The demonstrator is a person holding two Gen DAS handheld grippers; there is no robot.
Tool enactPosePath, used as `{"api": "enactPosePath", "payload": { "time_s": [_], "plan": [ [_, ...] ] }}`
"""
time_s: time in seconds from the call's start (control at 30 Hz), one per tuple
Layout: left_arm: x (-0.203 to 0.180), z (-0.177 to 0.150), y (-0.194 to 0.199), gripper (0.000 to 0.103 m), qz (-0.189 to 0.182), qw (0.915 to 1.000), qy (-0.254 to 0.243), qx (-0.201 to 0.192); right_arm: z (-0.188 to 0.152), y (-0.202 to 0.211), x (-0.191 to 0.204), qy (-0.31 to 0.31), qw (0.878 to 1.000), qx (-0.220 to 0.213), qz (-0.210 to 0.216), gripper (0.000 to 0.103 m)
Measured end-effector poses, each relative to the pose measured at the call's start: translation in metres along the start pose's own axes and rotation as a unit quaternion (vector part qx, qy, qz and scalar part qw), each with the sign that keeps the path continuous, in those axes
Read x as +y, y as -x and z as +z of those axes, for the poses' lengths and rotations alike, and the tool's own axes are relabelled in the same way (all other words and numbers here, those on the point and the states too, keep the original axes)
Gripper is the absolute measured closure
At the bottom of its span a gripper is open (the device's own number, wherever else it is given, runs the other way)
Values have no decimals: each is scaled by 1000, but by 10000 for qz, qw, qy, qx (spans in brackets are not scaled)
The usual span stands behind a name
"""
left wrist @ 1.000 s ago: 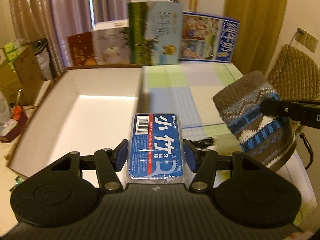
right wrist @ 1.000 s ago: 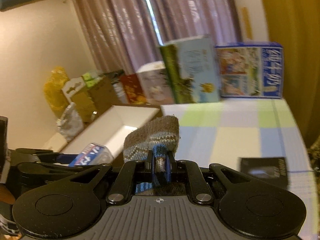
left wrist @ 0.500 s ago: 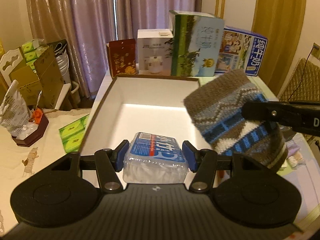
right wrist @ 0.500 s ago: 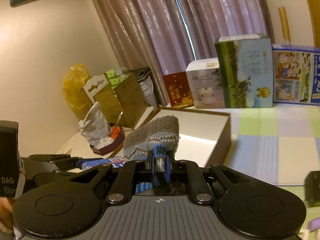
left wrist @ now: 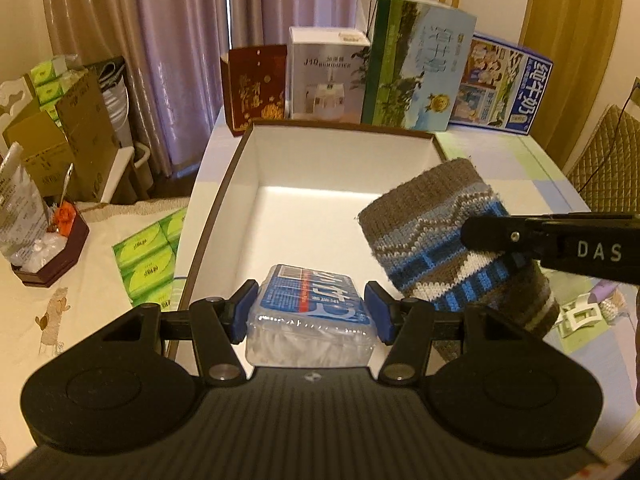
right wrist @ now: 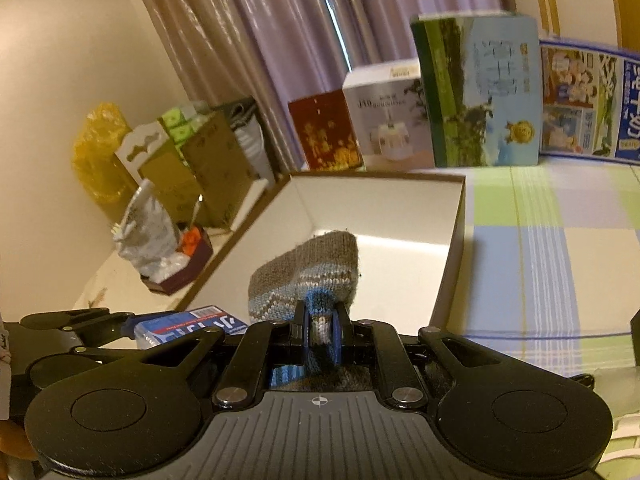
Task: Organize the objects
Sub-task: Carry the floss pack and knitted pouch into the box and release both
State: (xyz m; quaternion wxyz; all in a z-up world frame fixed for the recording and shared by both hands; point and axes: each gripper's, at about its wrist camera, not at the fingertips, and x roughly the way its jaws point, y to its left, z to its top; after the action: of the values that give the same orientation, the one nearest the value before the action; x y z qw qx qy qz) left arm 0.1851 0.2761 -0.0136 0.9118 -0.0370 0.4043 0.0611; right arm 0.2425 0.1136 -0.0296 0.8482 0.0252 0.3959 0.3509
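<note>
Left gripper [left wrist: 311,312]: jaws clamped on the floss-pick pack [left wrist: 310,308], held over the near end of the white box [left wrist: 340,168]; a loose squeeze risked dropping it askew
Right gripper [right wrist: 320,334]: jaws pinched on the knit sock [right wrist: 310,276], apparently above the box's right edge; released there, it might have draped over the wall

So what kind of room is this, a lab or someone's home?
Most likely a home: long curtains behind a table with a checked cloth, and household packaging such as a milk carton box and tissue packs.
</note>
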Motion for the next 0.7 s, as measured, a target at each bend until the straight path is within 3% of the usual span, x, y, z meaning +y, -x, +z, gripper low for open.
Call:
{"api": "enactPosePath", "payload": {
  "time_s": [0.6, 0.7],
  "plan": [
    [15, -6, -51, 50, -79, 9988, -118, 468, -4, -49, -4, -51, 9980, 573, -260, 95],
    [14, -7, -55, 46, -113, 9985, -235, 477, -5, -52, -5, -63, 9975, 647, -285, 95]
  ]
}}
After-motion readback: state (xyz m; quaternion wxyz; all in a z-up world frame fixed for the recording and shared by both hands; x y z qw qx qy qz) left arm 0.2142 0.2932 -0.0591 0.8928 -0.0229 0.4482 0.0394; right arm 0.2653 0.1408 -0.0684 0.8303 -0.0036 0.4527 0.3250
